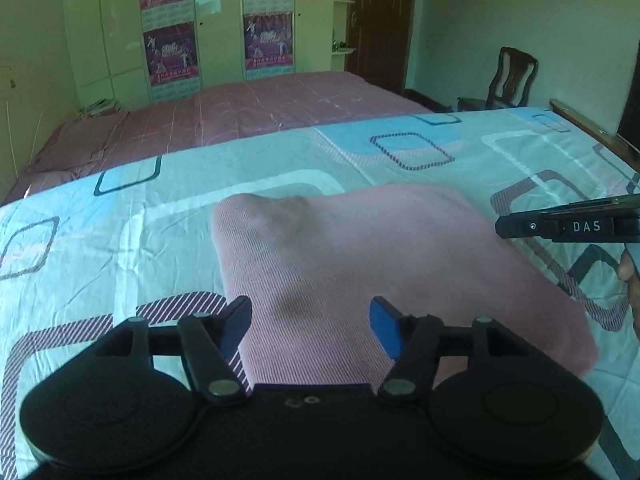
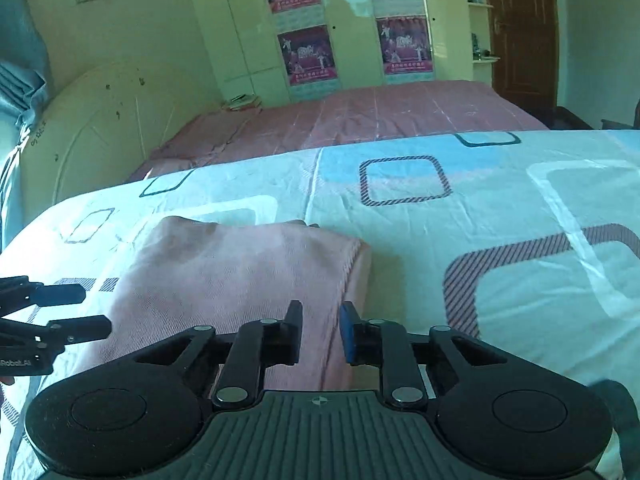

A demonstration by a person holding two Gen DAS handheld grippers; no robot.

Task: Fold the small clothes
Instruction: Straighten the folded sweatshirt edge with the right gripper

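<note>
A pink knitted garment [image 1: 360, 264] lies folded in a rough rectangle on the patterned bed sheet [image 1: 120, 216]. My left gripper [image 1: 310, 324] is open and empty, its jaws wide apart over the garment's near edge. The garment also shows in the right wrist view [image 2: 240, 272]. My right gripper [image 2: 320, 330] is open with a narrow gap, empty, over the garment's near right corner. The right gripper's fingers [image 1: 568, 224] enter the left wrist view from the right. The left gripper's fingers [image 2: 68, 312] show at the left of the right wrist view.
The light blue sheet with square patterns [image 2: 500, 208] covers the near bed. A second bed with a pink cover [image 1: 260, 108] lies beyond. A wardrobe with posters [image 1: 216, 20], a brown door [image 1: 380, 20] and a wooden chair [image 1: 508, 80] stand at the back.
</note>
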